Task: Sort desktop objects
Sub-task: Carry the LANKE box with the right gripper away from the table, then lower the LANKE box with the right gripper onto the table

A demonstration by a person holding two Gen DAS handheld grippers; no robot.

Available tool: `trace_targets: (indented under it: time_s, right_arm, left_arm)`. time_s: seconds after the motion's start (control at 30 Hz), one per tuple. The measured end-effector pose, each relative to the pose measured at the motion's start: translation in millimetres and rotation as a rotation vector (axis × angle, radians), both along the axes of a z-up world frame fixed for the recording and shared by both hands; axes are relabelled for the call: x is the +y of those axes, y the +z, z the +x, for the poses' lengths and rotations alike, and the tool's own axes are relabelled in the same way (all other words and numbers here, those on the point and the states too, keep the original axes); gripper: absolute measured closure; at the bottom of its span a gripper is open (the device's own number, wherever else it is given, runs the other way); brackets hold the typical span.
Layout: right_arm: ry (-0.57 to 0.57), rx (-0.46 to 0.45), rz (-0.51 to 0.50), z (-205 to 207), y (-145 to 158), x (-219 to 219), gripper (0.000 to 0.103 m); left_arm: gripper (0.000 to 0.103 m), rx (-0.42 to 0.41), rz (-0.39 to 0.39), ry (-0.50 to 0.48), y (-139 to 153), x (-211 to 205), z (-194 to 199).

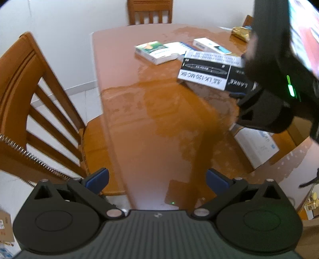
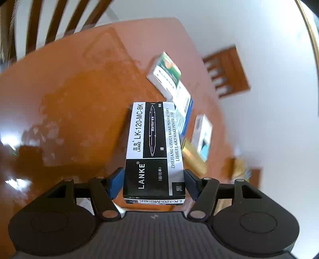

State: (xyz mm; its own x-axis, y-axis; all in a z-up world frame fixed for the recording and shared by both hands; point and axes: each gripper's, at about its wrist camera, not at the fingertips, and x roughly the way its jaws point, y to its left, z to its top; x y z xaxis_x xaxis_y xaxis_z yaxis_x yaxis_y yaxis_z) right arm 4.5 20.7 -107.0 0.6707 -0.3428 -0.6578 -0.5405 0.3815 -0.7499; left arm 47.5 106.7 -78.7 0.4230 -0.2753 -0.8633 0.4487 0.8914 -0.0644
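My right gripper is shut on a black-and-white marker pen box, which it holds in the air above the brown table. The same marker pen box shows at the right of the left wrist view, carried by the dark body of the right gripper. My left gripper stands open over the table's near edge with nothing between its blue pads. On the table lie a green-and-white box, a blue-and-white box and a white box.
A wooden chair stands at the table's left side and another chair at its far end. A gold packet lies at the far right corner. A white carton sits low on the right, partly hidden.
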Motion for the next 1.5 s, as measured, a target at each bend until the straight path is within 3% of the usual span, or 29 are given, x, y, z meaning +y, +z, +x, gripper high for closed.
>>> trace_targets:
  time_s: [0.1,0.27,0.43,0.67,0.77,1.03,1.23,1.3,1.33,1.5]
  right_arm:
    - [0.075,-0.028,-0.077,-6,-8,5,0.034]
    - [0.082,-0.026,-0.062,-2,-3,4,0.034]
    - [0.030,-0.006,0.020,11,6,-5,0.034]
    - [-0.012,0.002,0.106,13,2,-19,0.033]
    - [-0.072,0.015,0.203,10,11,-28,0.032]
    - [-0.288,0.186,0.516,28,28,-68,0.029]
    - [-0.302,0.171,0.501,45,12,-75,0.027]
    - [-0.331,0.229,0.510,55,6,-83,0.028]
    - [-0.346,0.256,0.517,60,4,-87,0.034]
    - [-0.420,0.385,0.623,76,15,-107,0.035]
  left_arm:
    - [0.000,0.008,0.013,0.015,-3,9,-1]
    - [0.000,-0.019,0.045,0.021,-3,21,6]
    - [0.000,-0.032,0.048,0.041,-2,27,31]
    - [0.000,-0.050,0.025,-0.008,0,-1,46]
    - [0.000,-0.046,0.026,-0.043,-3,-18,48]
    - [0.000,-0.049,0.024,-0.083,-7,-45,61]
    - [0.000,-0.038,0.012,-0.066,-10,-51,68]
    - [0.000,-0.035,0.024,-0.069,-13,-53,68]
    - [0.000,-0.034,0.029,-0.070,-14,-54,67]
    - [0.000,-0.039,0.047,-0.088,-19,-61,69]
